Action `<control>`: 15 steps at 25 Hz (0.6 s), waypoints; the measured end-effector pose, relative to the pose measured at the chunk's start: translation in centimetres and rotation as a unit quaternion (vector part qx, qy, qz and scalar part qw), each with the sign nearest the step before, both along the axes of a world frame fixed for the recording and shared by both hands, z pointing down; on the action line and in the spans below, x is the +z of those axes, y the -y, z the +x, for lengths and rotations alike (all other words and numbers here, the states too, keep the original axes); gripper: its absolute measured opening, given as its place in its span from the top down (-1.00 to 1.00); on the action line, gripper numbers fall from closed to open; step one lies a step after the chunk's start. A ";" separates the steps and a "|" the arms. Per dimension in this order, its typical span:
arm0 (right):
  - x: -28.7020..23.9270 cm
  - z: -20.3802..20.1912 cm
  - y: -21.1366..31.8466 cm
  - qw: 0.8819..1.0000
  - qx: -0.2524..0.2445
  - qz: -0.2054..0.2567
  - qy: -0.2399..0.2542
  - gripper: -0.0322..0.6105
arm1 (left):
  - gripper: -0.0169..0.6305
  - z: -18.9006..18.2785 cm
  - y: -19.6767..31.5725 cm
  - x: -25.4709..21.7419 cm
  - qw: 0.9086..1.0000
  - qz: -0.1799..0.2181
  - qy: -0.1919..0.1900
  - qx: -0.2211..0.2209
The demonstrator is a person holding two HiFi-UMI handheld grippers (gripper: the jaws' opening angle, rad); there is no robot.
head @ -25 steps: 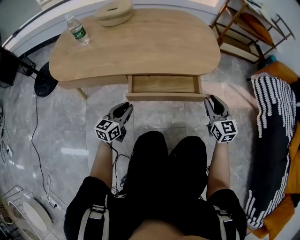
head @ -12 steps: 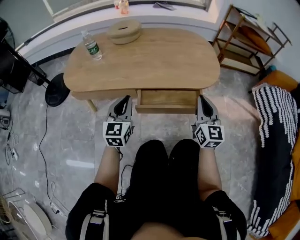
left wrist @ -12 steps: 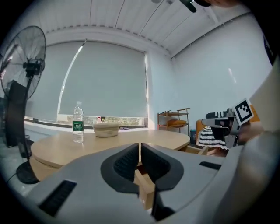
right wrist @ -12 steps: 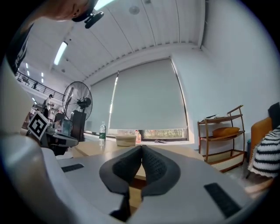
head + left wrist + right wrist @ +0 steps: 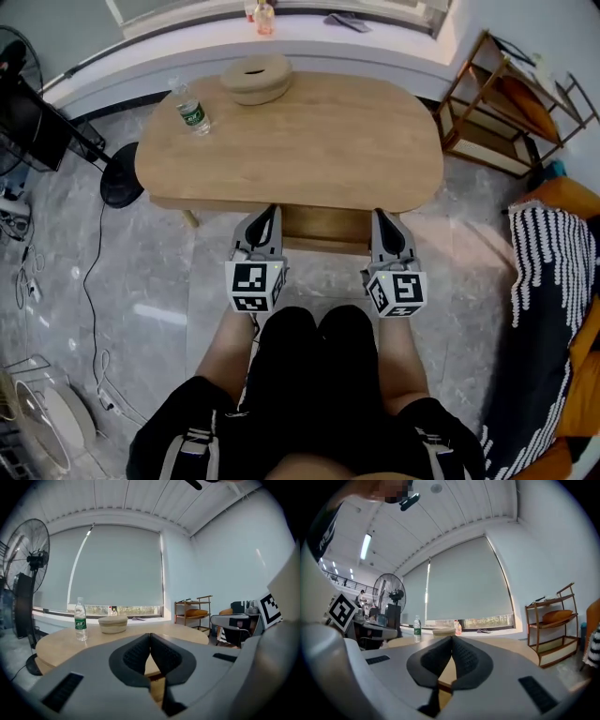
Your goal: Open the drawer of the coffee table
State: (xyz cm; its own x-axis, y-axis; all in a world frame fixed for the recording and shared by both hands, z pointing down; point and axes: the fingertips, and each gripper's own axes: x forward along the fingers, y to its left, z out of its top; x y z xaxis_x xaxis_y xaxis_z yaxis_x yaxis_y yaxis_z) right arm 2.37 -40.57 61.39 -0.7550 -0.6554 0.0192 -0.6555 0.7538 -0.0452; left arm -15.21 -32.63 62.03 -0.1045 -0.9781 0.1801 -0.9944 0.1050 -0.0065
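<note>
**Head view:** The drawer (image 5: 326, 228) stands pulled out under the near edge of the coffee table (image 5: 300, 141), at frame centre. It sits between my left gripper (image 5: 268, 212) and right gripper (image 5: 382, 216). Risk: either closed claw drifting forward would nudge it shut.

**Left gripper view:** Jaws together, empty. A table jolt could topple the water bottle (image 5: 80, 620). Its green label is unreadable.

**Right gripper view:** Jaws together, empty. No legible writing.
</note>
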 end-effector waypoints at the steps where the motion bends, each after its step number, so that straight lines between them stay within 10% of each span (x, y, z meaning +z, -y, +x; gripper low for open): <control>1: -2.3 -0.3 0.3 1.000 -0.007 -0.004 0.001 0.86 | 0.88 0.4 0.7 -2.5 1.000 -0.003 0.001 0.001; 15: -42.6 -2.4 2.5 1.000 -0.022 0.003 0.009 0.86 | 0.88 2.9 3.3 -41.3 0.999 -0.034 0.024 -0.002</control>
State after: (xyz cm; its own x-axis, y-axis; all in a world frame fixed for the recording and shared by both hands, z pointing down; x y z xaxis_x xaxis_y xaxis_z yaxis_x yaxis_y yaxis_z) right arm -0.06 -43.05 18.78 -0.7836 -0.6213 0.0020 -0.6206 0.7825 -0.0511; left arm -12.30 -35.96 20.74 -0.1180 -0.9633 0.2411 -0.9924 0.1063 -0.0613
